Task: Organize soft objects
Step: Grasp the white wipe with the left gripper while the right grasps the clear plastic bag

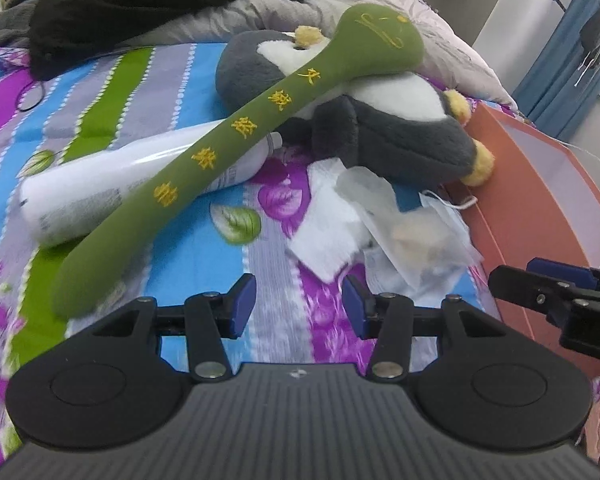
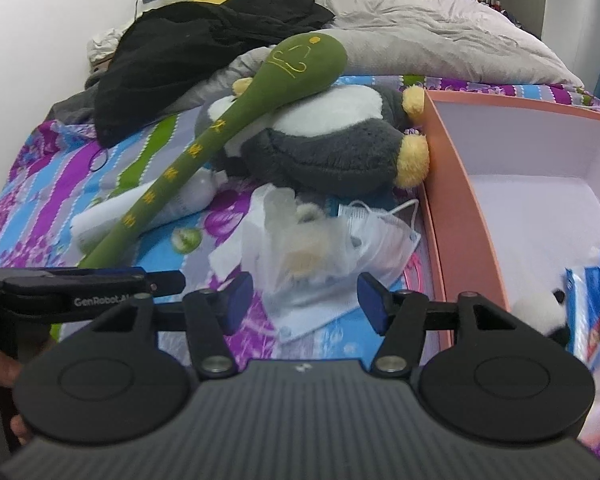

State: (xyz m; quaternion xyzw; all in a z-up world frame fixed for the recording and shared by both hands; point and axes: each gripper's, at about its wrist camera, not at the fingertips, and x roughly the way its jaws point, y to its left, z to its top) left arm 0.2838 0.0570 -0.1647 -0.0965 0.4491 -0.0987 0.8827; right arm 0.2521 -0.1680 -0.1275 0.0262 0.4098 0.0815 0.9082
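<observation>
A long green plush stick [image 1: 236, 128] with yellow embroidery lies across a grey and white penguin plush [image 1: 384, 120] and a white bottle [image 1: 112, 184] on the flowered bedsheet. The stick [image 2: 220, 136] and the penguin [image 2: 332, 140] also show in the right wrist view. A heap of white tissues, a plastic bag and a face mask [image 2: 320, 248] lies in front of the penguin. My left gripper [image 1: 300, 304] is open and empty above the sheet, just short of the heap [image 1: 380, 224]. My right gripper [image 2: 306, 298] is open and empty at the heap's near edge.
A pink open box [image 2: 448, 208] stands on the right; a small panda plush [image 2: 544, 312] and blue packets [image 2: 596, 296] lie in it. Black clothing [image 2: 204, 56] and a grey quilt [image 2: 440, 40] lie at the back of the bed.
</observation>
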